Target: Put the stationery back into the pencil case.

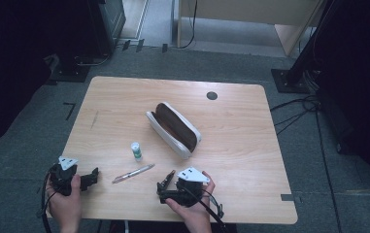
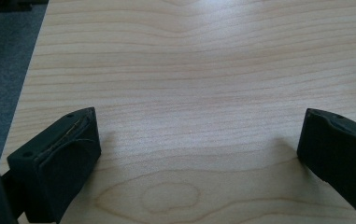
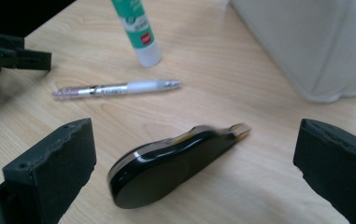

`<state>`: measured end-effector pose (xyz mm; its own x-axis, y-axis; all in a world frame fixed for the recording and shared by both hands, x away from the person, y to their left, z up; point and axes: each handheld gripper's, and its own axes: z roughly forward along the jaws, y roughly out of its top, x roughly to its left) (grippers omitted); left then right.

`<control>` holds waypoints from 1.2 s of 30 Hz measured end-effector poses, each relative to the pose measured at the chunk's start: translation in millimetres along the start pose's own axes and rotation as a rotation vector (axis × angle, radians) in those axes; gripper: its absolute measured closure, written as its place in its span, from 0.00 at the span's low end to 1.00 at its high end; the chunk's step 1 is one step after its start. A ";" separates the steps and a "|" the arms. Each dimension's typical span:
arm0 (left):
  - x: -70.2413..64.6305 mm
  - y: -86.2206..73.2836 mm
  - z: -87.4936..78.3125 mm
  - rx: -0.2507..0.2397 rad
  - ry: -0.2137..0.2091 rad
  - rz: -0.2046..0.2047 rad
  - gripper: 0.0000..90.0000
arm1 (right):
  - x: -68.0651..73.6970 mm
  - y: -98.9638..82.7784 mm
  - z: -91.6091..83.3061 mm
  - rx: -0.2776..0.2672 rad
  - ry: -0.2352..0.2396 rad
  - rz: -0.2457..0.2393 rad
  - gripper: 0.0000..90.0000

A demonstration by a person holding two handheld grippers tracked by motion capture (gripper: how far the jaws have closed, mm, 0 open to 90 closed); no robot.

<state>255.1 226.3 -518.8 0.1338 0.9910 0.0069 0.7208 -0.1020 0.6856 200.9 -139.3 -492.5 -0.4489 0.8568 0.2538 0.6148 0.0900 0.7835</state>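
I find a black, flat, rounded item (image 3: 171, 163) with a small yellowish tip lying on the bench (image 1: 241, 145), directly between the jaws of the right tongs (image 3: 194, 163); I cannot tell what it is. It touches neither jaw. Those tongs stand wide open around it, low over the near edge of the bench, held in the person's right hand (image 1: 192, 208).

Just beyond the right tongs I note a pen (image 3: 117, 88) with a clear and white barrel, lying flat across their line of sight. Past the pen stands a glue stick (image 3: 138, 30), upright, white with green print, close to the pen but apart from it. Farther out and to the far right of these tongs lies a white pencil case (image 1: 175, 128), open, its dark brown lining facing up; its pale wall rises at the upper right of the right gripper view.

The left tongs (image 2: 196, 149) I record as wide open with nothing between the jaws, only bare wood grain under them. In the high view the left tongs (image 1: 83, 178) sit at the near left corner of the bench in the person's left hand (image 1: 66, 201), well apart from the right tongs (image 1: 170, 182), with the pen lying between the two.

Grey carpet (image 1: 22, 160) surrounds the bench.
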 end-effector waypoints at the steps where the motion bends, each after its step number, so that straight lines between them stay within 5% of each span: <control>1: 0.0 0.0 0.0 0.000 0.000 0.000 0.00 | 1.1 -1.1 0.8 0.002 0.002 0.003 0.00; 21: 0.0 0.0 0.0 0.000 -0.001 -0.001 0.00 | 26.3 -19.7 20.8 -0.004 -0.070 0.080 0.00; 36: 0.0 0.0 0.0 0.000 -0.001 -0.001 0.00 | 31.5 -24.6 28.2 -0.001 -0.121 0.061 0.07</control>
<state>255.1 226.3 -518.8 0.1336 0.9910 0.0060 0.7210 -0.1013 0.6855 190.0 -100.2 -519.9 -0.3287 0.9158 0.2306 0.6382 0.0354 0.7691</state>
